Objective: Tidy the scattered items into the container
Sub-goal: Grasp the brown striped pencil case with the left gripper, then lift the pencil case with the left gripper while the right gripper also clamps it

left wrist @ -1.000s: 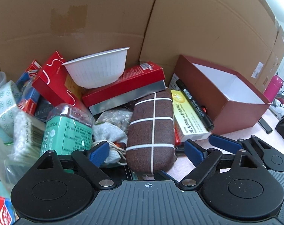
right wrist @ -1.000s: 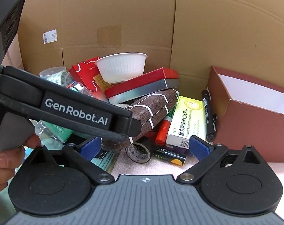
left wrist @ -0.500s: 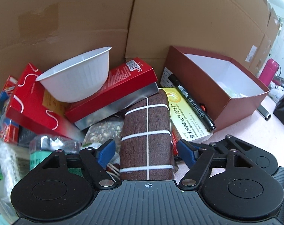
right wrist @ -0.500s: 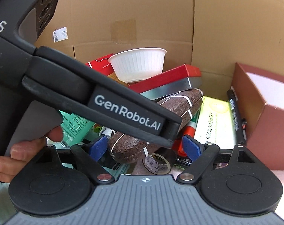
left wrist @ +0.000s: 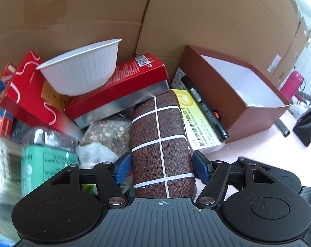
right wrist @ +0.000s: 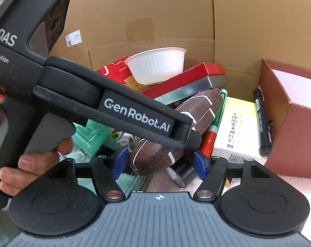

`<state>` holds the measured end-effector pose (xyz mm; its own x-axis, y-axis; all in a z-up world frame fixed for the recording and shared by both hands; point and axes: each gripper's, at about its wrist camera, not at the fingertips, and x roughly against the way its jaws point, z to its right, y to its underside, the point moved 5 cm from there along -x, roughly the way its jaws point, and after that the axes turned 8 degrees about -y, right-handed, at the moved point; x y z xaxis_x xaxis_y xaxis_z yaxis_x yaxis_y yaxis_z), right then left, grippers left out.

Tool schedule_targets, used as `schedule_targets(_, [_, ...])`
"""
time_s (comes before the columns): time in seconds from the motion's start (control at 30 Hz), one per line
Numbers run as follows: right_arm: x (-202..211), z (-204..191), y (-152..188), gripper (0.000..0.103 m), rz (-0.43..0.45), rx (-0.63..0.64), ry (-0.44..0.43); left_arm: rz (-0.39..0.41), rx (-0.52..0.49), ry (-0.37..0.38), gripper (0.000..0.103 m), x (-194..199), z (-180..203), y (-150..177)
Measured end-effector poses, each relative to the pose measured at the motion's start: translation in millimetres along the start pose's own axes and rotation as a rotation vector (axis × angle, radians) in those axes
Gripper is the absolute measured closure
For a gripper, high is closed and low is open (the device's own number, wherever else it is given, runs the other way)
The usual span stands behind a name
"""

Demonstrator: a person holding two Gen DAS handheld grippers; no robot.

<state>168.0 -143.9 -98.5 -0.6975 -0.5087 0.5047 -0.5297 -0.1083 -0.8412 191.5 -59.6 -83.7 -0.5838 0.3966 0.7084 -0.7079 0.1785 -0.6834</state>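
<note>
The left gripper [left wrist: 162, 167] has just been closing, and its blue pads now press both sides of the brown checked case [left wrist: 161, 142], probably to lift it. The right gripper [right wrist: 159, 163] has been closing too; its near pad touches the case's end, but I cannot tell if it grips. The case lies on the pile, beside the yellow box [left wrist: 198, 123]. The red container [left wrist: 237, 94] waits open nearby.
</note>
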Motion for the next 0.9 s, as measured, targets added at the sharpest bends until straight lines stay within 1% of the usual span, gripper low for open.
schedule_targets(0.1, [8.0, 0.4, 7.4, 0.041, -0.018, -0.023, -0.039, 0.001, -0.011, -0.015, 0.036, 5.7, 7.7, 11.3])
schedule_targets(0.17, [14.9, -4.3, 12.7, 0.041, -0.026, -0.003, -0.045, 0.002, -0.004, -0.013, 0.036, 12.8, 10.8, 18.7])
schedule_targets(0.27, [27.5, -13.6, 23.0, 0.044, -0.052, 0.034, -0.065, -0.01, 0.022, 0.01, 0.036, 23.9, 14.6, 31.6])
schedule_targets(0.33, [35.2, -17.7, 27.0, 0.045, -0.076, 0.037, -0.084, -0.025, 0.03, 0.031, 0.036, 29.8, 18.5, 42.5])
schedule_targets(0.5, [55.7, -26.1, 55.0, 0.045, -0.156, 0.047, -0.104, -0.103, 0.07, 0.071, 0.036, 28.1, 29.7, 73.8])
schedule_targets(0.57, [65.0, -30.0, 62.6, 0.045, -0.155, 0.055, -0.118, -0.096, 0.065, 0.075, 0.036, 33.8, 33.6, 82.8])
schedule_targets(0.6, [69.4, -31.7, 64.5, 0.044, -0.153, 0.055, -0.123, -0.096, 0.063, 0.077, 0.036, 36.4, 35.4, 85.7])
schedule_targets(0.63, [73.2, -32.8, 65.6, 0.04, -0.15, 0.058, -0.124, -0.097, 0.063, 0.08, 0.036, 38.7, 36.6, 88.0])
schedule_targets(0.67, [74.9, -36.3, 66.7, 0.038, -0.15, 0.061, -0.123, -0.098, 0.063, 0.085, 0.036, 40.8, 37.1, 90.4])
schedule_targets(0.73, [78.4, -31.7, 73.5, 0.031, -0.149, 0.079, -0.105, -0.101, 0.057, 0.092, 0.035, 43.2, 38.3, 93.2])
schedule_targets(0.77, [83.1, -35.5, 76.3, 0.03, -0.145, 0.082, -0.091, -0.103, 0.057, 0.097, 0.034, 44.4, 38.7, 94.3])
schedule_targets(0.83, [87.8, -32.9, 73.0, 0.024, -0.135, 0.068, -0.062, -0.104, 0.062, 0.105, 0.022, 44.7, 39.1, 93.6])
schedule_targets(0.9, [95.2, -33.5, 71.4, 0.02, -0.119, 0.058, -0.025, -0.091, 0.064, 0.097, 0.021, 45.3, 38.0, 90.5])
